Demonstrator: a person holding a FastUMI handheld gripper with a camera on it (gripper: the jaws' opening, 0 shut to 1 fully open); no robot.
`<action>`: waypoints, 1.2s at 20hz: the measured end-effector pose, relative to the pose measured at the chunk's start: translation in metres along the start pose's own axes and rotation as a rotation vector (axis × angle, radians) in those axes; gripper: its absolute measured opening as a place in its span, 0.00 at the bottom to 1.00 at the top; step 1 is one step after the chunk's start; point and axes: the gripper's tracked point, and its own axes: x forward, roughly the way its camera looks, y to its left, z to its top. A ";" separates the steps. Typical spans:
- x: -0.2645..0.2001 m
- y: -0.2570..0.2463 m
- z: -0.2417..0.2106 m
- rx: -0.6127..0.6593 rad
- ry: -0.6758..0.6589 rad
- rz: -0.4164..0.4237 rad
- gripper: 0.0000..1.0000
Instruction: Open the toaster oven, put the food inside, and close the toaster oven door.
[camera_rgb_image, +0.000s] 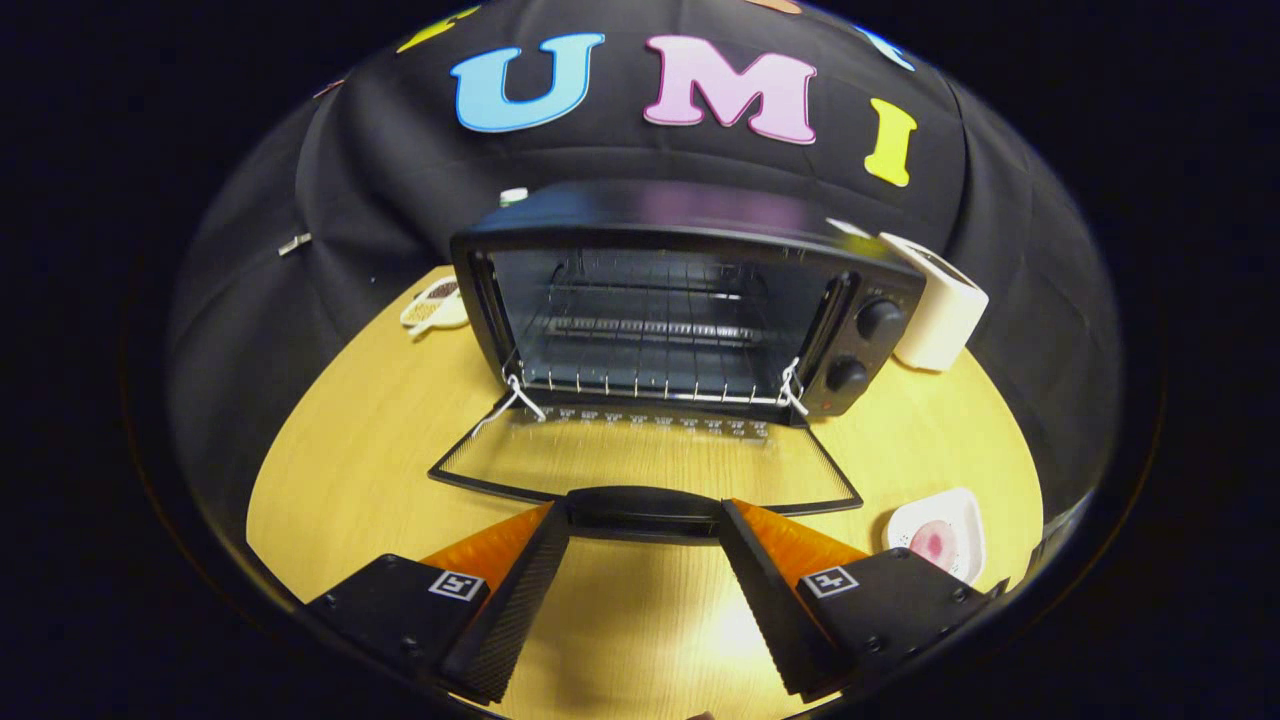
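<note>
- Toaster oven (690, 300): black, at the far middle of the round wooden table (340, 480); we see its wire rack (650, 375) inside and two knobs (865, 345) on its right panel.
- Oven door (640, 460): glass, folded down flat over the table toward us; its black handle (645, 505) lies just ahead of the fingertips.
- Gripper (645, 525): we find the fingers spread wide, gripping nothing, tips flanking the handle ends.
- Food (933, 543): pink item on a white plate (965, 520) near the table's right edge, just beyond the right finger.
- White appliance (940, 315): touching the oven's right side.
- Small dish (435, 305): at the table's far left edge.
</note>
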 end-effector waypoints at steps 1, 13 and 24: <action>0.003 0.001 -0.011 -0.011 0.037 0.015 1.00; -0.069 -0.066 -0.027 0.028 0.259 0.233 1.00; -0.091 -0.257 -0.046 0.009 0.457 0.154 0.99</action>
